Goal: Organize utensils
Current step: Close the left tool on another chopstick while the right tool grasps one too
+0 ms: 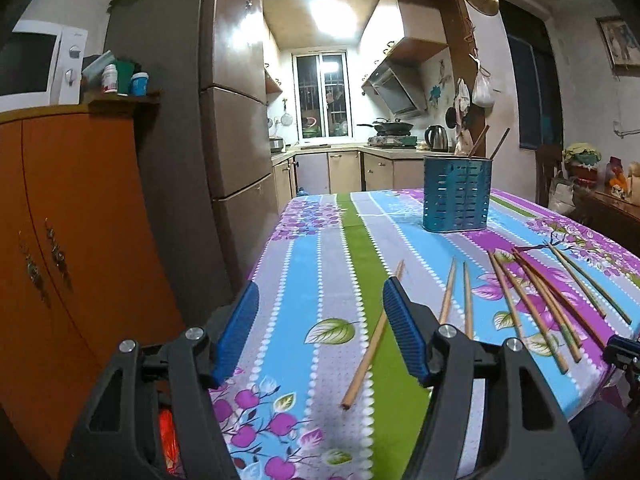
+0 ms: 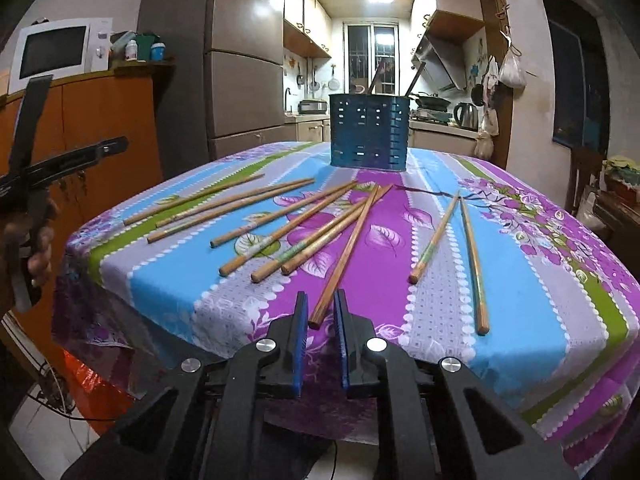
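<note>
The right claw point(image 2: 320, 312) sits at the near edge of the table point(image 2: 560, 320), its blue pads drawn close on either side of the near end of a dark chopstick point(image 2: 347, 258); whether they press it cannot be told. That stick runs away toward the blue holder point(image 2: 368, 136), which stands upright near the far edge with two sticks already in it. The other chopsticks point(image 2: 256, 216) lie loose on the flowered cloth, fanned across the near half, with a pair point(image 2: 456, 248) apart toward the right edge. The left claw point(image 1: 320, 320) is released, jaws wide, over the near left corner, with a single chopstick point(image 1: 372, 344) lying on the green stripe between its pads, untouched.
</note>
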A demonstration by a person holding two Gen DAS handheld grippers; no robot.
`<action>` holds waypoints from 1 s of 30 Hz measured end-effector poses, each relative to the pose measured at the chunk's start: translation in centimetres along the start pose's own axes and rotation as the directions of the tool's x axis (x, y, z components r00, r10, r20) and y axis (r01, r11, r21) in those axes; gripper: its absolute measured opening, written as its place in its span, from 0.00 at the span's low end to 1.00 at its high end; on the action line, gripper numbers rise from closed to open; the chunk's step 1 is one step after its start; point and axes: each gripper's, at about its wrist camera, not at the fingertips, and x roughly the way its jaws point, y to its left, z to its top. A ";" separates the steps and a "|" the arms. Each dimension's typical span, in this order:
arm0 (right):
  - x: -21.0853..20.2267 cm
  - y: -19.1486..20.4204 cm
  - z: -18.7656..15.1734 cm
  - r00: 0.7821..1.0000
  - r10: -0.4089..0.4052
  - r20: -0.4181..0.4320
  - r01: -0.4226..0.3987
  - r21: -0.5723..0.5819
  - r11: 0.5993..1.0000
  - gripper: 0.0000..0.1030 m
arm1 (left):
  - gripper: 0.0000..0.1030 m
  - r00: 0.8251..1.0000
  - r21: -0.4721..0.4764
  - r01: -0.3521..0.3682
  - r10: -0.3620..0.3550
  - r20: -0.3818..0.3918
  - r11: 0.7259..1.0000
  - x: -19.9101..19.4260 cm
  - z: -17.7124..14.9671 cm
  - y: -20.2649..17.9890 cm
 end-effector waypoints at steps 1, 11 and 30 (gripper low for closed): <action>0.1 0.0 0.0 1.000 -0.001 0.002 0.001 0.001 1.000 0.14 | 0.60 1.000 -0.004 0.001 -0.001 0.001 1.000 0.0 -0.2 0.2; -0.2 0.0 -0.1 1.000 -0.020 0.013 0.020 0.004 1.000 0.09 | 0.58 0.984 0.065 0.177 -0.175 -0.038 0.982 -1.0 -3.0 -2.3; -0.7 0.0 -0.9 0.998 -0.032 0.051 0.033 -0.004 0.999 0.10 | 0.23 0.938 0.161 0.333 -0.309 -0.156 0.929 1.3 -7.0 -7.3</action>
